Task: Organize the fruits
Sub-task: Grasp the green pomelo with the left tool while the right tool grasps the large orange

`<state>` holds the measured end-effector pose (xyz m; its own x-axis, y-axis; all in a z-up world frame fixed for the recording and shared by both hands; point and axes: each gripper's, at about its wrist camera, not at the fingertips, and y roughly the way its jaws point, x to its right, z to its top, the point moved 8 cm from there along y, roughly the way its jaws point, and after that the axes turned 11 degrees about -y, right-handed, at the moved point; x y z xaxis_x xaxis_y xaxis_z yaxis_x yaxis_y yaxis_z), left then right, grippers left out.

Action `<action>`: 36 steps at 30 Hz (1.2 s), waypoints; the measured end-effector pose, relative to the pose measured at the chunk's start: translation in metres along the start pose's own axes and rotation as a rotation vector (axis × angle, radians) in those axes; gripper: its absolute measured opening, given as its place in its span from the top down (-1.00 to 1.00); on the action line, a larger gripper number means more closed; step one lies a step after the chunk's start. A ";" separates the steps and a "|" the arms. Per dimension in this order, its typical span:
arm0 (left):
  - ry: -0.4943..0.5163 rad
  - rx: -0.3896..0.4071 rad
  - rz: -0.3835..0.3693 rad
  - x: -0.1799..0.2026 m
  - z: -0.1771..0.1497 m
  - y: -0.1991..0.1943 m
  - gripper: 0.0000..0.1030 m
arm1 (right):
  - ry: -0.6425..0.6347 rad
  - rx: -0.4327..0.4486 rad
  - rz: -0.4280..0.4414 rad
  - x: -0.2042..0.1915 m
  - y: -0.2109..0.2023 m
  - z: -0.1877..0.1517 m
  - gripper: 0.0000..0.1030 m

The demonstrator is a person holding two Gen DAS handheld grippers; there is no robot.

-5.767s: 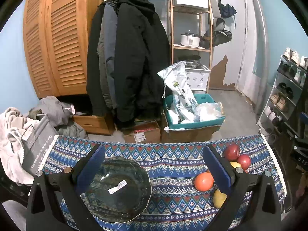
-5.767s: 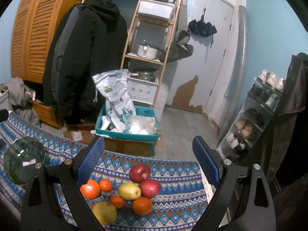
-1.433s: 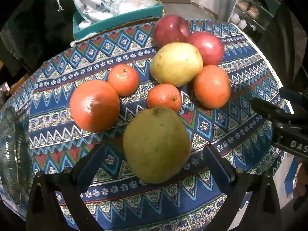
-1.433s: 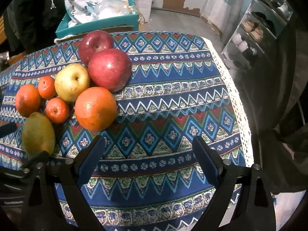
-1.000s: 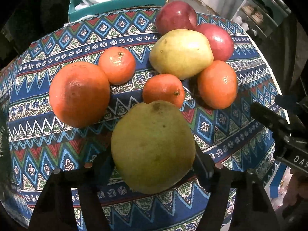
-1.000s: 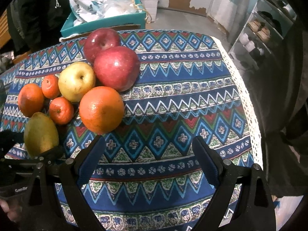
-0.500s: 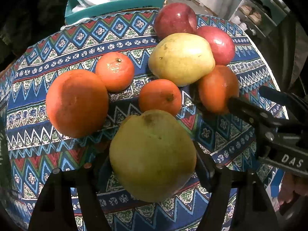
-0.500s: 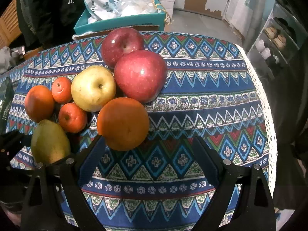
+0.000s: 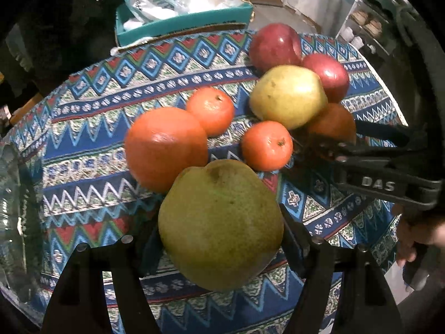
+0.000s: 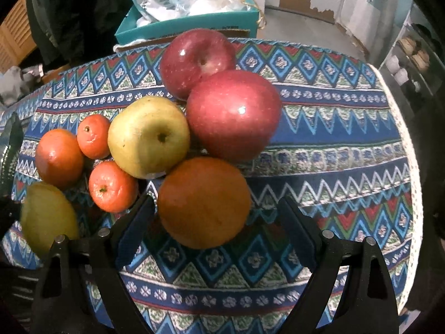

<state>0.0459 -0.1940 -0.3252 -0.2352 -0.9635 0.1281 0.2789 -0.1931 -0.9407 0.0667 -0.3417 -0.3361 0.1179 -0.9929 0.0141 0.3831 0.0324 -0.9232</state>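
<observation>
Green pear dull and speckled, clamped in left tool, right tool spread wide around orange

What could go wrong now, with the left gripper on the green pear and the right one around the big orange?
The right gripper is open around the big orange, which touches the yellow apple and a red apple; closing may nudge them rolling. The green pear is wide and rounded, so it may slip from the left gripper. Both grippers work close together and might collide.
</observation>
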 end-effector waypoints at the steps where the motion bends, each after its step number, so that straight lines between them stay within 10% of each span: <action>1: 0.000 0.007 0.004 -0.003 0.001 -0.002 -0.45 | 0.000 -0.004 0.001 -0.001 0.004 0.001 -0.74; 8: -0.029 0.016 0.008 -0.016 0.005 -0.009 -0.45 | 0.005 -0.022 0.040 -0.006 0.022 0.004 -0.28; 36: 0.005 0.152 0.012 -0.017 0.008 -0.081 -0.45 | -0.001 0.114 -0.084 -0.009 -0.076 -0.008 -0.24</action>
<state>0.0351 -0.1640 -0.2484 -0.2353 -0.9651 0.1151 0.4192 -0.2076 -0.8838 0.0297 -0.3359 -0.2693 0.0813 -0.9926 0.0900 0.4935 -0.0384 -0.8689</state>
